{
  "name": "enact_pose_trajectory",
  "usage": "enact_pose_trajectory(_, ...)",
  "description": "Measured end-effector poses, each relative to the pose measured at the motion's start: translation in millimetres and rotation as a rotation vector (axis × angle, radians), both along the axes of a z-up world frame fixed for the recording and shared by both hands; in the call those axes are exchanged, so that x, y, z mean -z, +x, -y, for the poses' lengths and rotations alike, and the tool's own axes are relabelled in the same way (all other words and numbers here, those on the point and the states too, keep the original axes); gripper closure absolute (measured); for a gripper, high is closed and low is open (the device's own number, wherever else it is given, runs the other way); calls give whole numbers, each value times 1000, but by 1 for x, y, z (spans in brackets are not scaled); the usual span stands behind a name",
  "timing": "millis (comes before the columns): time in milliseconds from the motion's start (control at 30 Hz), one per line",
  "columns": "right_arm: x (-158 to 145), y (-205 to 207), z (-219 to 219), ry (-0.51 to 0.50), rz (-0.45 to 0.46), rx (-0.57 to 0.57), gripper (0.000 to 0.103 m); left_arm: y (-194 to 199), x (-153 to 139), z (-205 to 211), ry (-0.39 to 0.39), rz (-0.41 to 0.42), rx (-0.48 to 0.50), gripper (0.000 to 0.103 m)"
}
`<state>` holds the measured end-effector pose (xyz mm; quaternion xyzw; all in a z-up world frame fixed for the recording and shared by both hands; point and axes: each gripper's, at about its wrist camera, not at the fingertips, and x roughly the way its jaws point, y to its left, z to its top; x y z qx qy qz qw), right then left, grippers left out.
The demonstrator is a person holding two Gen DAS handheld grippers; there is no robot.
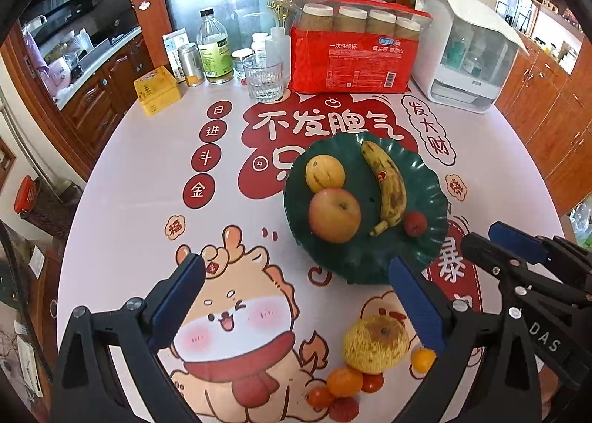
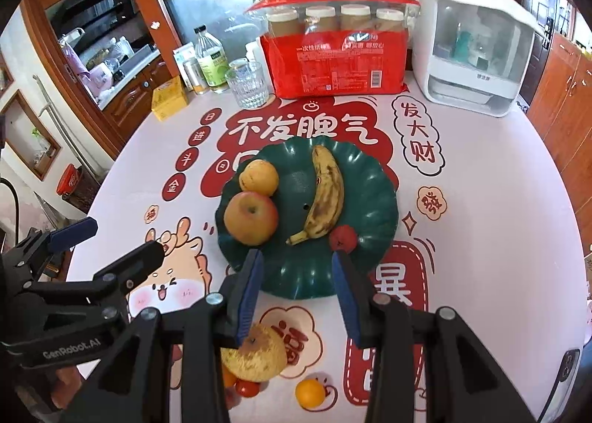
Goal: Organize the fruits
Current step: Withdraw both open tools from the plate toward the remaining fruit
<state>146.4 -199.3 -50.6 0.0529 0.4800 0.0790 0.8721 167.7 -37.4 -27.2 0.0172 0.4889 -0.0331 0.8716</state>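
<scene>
Below my left hand-held gripper [image 1: 296, 297], whose jaws are spread wide and empty, the yellow pear [image 1: 375, 343] sits on the worktop [image 1: 129, 171] just inside the right finger, small fruits clustered beneath it (the green plate [image 1: 425, 179] lies ahead).

Under my right hand-held gripper [image 2: 298, 286], jaws partly parted and empty, that pear [image 2: 255, 358] lies beneath the left finger; my left seems nearer.

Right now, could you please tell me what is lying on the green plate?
The green plate holds an apple, a yellow round fruit, a spotted banana and a small red fruit. Anything under them is hidden.
</scene>
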Motion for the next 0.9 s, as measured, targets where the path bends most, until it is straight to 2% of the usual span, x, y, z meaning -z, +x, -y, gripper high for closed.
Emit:
enact_pose_trajectory(233, -11, -31, 1, 3, 44, -7, 63, -31, -9, -3, 0, 44, -9, 4)
enact_pose_trajectory(367, -14, -46, 2, 8, 70, -5, 53, -46, -7, -6, 5, 56, -16, 4)
enact_pose_trajectory(433, -15, -54, 2, 1, 87, -5, 51, -54, -4, -7, 19, 65, -22, 4)
enact_pose_trajectory(667, -10, -81, 1, -24, 114, -19, 51, -72, 10, -11, 49, 56, -30, 4)
enact_pose_trajectory(900, 5, -101, 2, -42, 104, -26, 51, -85, 24, -15, 30, 26, -43, 4)
